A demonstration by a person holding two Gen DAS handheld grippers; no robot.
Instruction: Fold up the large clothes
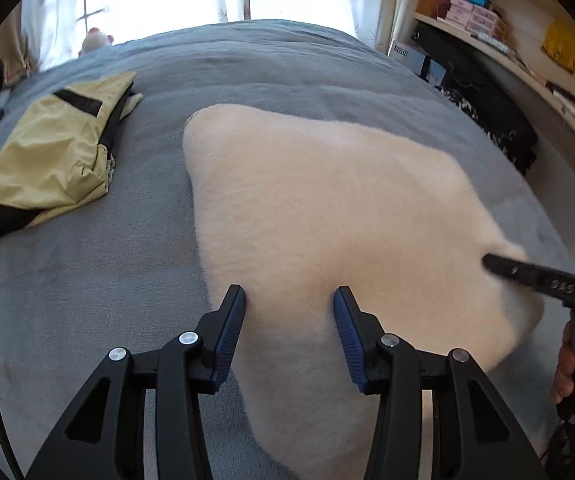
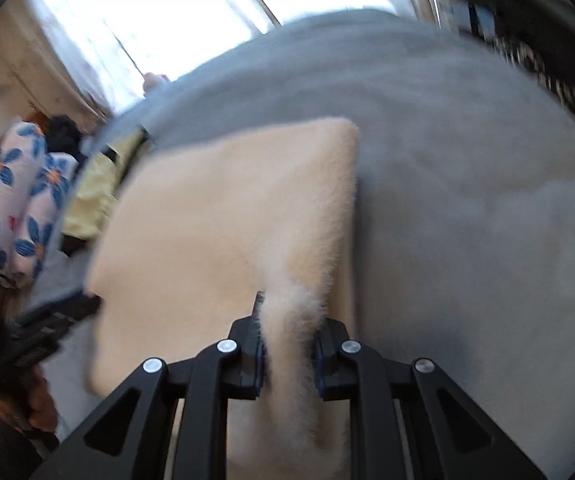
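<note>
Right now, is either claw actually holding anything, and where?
The right gripper pinches a ridge of the cream fleece garment near its edge; the left gripper straddles it, not clamped.

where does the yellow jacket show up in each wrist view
Left wrist view: the yellow jacket, folded with black trim, lies at the left on the grey bedspread, apart from the cream fleece garment.
Right wrist view: only a blurred strip of the yellow jacket shows at mid-left, past the far left edge of the cream fleece garment.
Shared landmark: the cream fleece garment, central in both views.
</note>
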